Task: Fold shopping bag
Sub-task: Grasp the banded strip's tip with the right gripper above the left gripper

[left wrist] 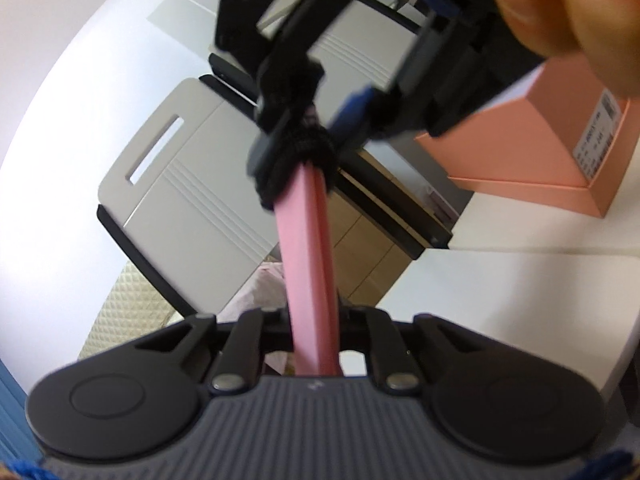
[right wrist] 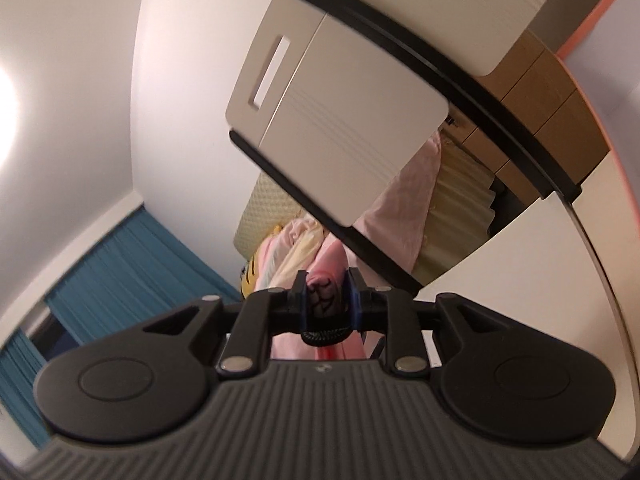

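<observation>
Risk: the shopping bag (left wrist: 308, 248), folded to a narrow pink strip and held in the air between both tools, can spring open if either grip slackens, since little material sits between the pads. Your left gripper (left wrist: 316, 344) is clenched on the strip's near end. Your right gripper (right wrist: 326, 304) is clamped on the far end, where a black elastic band (left wrist: 308, 148) wraps the strip. Both tools point level and face each other, rolled sideways, beside the white table (left wrist: 520, 280). Your hand (left wrist: 568, 8) holds the right tool
</observation>
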A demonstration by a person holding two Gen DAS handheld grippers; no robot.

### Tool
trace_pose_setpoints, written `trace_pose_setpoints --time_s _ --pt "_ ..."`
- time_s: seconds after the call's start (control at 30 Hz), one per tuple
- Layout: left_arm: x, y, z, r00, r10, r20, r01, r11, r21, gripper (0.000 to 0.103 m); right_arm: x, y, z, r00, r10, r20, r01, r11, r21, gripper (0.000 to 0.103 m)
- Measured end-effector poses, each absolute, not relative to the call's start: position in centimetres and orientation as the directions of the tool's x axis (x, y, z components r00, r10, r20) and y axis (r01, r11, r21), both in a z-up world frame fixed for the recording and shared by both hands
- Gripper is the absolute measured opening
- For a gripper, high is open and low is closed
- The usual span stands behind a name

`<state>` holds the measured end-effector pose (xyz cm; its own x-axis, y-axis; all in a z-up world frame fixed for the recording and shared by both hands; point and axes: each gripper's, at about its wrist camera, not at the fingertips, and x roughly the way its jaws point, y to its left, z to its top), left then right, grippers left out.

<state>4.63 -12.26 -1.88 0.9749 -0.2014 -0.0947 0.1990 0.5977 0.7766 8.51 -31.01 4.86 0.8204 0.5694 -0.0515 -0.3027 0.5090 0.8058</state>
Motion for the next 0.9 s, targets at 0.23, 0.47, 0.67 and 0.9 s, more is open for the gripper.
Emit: trace_pose_setpoints --time_s 0.23,0.47,0.67,0.9 --pt "4.3 -12.5 -2.1 0.975 -0.216 -0.046 0.168 0.589 0.791 0.031 8.2 -29.3 5.3 0.835 0.538 -0.114 -0.298 0.617 0.729 0.018" --pt "4.4 -12.7 -3.7 0.973 -0.22 -0.075 0.183 0.529 0.829 0.047 7.6 -31.4 6.0 0.875 0.483 -0.045 -0.284 0.584 0.76 0.017" --pt "4.4 -12.5 -3.8 0.964 -0.249 -0.095 0.221 0.548 0.806 0.022 7.3 -32.5 6.3 0.883 0.469 -0.018 -0.28 0.557 0.782 0.017" --pt "4.7 -12.3 -3.3 0.966 -0.236 -0.104 0.222 0.56 0.798 0.015 7.9 -33.3 5.1 0.871 0.49 -0.025 -0.255 0.497 0.83 0.019"
